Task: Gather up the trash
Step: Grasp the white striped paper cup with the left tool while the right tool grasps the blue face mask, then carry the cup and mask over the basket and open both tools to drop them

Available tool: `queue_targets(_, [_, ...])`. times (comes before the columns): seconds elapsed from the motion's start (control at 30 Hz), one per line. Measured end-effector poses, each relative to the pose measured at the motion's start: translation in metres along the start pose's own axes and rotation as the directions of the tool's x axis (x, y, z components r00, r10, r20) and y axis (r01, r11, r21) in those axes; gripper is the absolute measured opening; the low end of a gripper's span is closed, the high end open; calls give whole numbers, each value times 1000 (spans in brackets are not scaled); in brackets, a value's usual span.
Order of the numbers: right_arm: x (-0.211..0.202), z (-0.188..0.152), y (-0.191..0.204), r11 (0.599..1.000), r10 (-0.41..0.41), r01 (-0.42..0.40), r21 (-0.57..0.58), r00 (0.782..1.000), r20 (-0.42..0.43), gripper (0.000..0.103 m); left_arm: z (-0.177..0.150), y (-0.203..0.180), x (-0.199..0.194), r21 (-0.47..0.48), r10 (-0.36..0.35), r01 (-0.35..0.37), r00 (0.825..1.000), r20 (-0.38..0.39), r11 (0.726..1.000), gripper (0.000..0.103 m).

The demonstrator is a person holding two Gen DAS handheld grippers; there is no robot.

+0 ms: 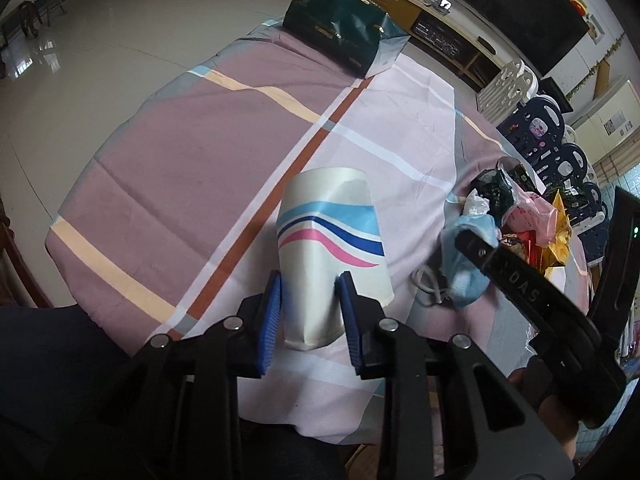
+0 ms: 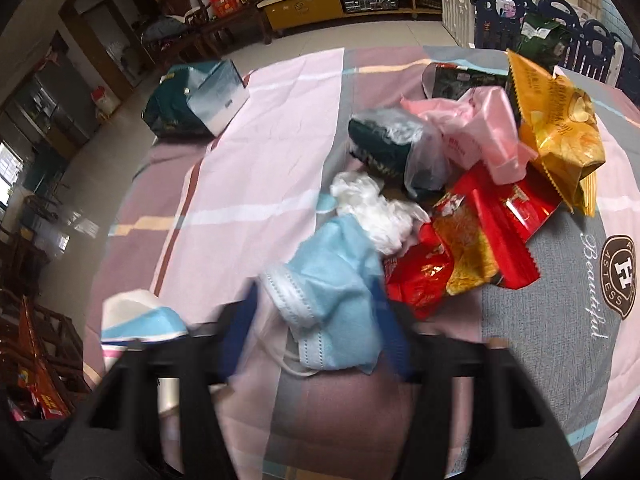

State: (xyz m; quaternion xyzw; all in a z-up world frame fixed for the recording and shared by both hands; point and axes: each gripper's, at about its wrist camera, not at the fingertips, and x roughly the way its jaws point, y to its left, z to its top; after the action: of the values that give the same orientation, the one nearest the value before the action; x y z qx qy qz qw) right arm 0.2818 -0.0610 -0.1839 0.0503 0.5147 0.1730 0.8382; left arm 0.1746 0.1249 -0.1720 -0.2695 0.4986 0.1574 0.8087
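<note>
Grabbing trash — both tongs loaded.
Our left gripper [image 1: 310, 312] clamps the cup [image 1: 332, 248]; right gripper [image 2: 316, 332] pinches the mask [image 2: 340, 276] — next, carry to the bag [image 1: 344, 32].

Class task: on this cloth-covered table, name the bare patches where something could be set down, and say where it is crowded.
Free: the wide stretch of tablecloth between the paper cup and the green paper bag. Crowded: the wrapper pile beside the blue face mask.
</note>
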Motion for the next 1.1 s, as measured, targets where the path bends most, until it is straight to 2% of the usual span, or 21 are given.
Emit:
queue_targets(0.03, [-1,-3,-3,1000,14,-14,6,1000,-6,18,0,2,-1,-8,-10,10,1000,-2,1000,29])
queue_targets(0.1, [-13,-8,-9,999,35,-35,11,999,25,12,0,2,-6,-10,-35,35,999,5,999,29])
queue_targets(0.27, [-55,-19,-33,997,52,-59,52,991,124,11,-2,-5,-20,-6,-130,130,991,21,991,29])
queue_targets(0.4, [-103,-33,-58,990,79,-103,101,973,217,11,-5,-16,-38,28,-186,185,982,39,982,29])
queue_targets(0.57, [-166,-67,-95,981,74,-123,148,952,297,11,-20,-45,-64,120,-258,252,965,42,960,29])
queue_targets(0.67, [-204,-95,-120,976,42,-109,187,942,332,11,-37,-70,-81,200,-313,304,950,16,932,29])
queue_targets(0.73, [-228,-117,-138,970,11,-95,225,937,350,11,-55,-92,-91,269,-351,342,936,-16,900,29])
queue_targets(0.83, [-263,-154,-170,951,-59,-57,303,931,361,11,-90,-126,-104,392,-398,399,913,-87,829,30])
queue_targets(0.9, [-279,-175,-188,935,-116,-16,354,930,350,11,-117,-148,-111,483,-419,435,896,-148,760,30])
queue_targets(0.97, [-291,-197,-207,913,-168,23,408,931,324,11,-150,-170,-117,579,-428,473,875,-225,664,31])
queue_targets(1.03, [-298,-216,-223,894,-210,63,443,933,291,11,-180,-185,-119,643,-426,508,855,-295,573,31])
queue_targets(1.1, [-298,-234,-234,874,-246,110,473,940,236,11,-206,-195,-114,665,-413,557,827,-383,498,31])
